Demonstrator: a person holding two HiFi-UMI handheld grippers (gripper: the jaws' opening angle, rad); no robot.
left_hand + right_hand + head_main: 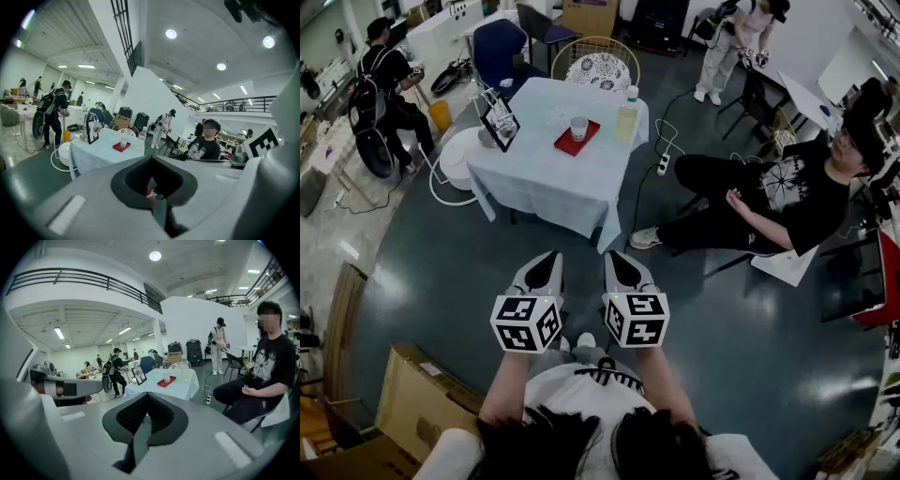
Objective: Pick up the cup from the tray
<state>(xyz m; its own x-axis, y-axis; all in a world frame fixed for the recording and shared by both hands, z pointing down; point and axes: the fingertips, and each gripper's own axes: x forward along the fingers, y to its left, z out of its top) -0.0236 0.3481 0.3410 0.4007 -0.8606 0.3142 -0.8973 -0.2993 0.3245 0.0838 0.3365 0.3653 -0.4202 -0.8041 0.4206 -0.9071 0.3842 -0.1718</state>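
White cloth on the desk [534, 173], corners hanging loose. Everything below is placed against it.

- Both claws are well short of the desk's near corner, over bare floor, side by side and pointed at it. Left claw [546, 262]: jaws together, nothing between them. Right claw [616, 262]: same, closed and empty. Both must open before contact.
- Framed picture [500, 124] stands at the desk's left edge, clear of the job.
- Red tray [565, 143] lies flat around the desk's middle, set at an angle to its edges.
- Bottle [626, 117] of yellowish liquid stands near the desk's right edge, just beside the tray but not on it.
- Cup [578, 127] stands upright on the tray's far end, near the desk's centre. Pale, looks translucent, no handle visible. Contents too small to tell.

Handling, my read:
- Likely thin plastic or paper: light, soft-walled, easy to crush or ovalise.
- The smooth wall could slip under a weak pinch. If there's liquid inside, tilting spills it.
- Grip across the mid-wall, a little under the rim where it's stiffest. Jaws level, squeeze light, lift straight up.
- The tray is light too and sits on loose cloth, so a sideways nudge could drag it or tip the cup.
- The right claw has the shorter line but the bottle crowds the desk's right side. Coming in from the desk's near edge avoids it.
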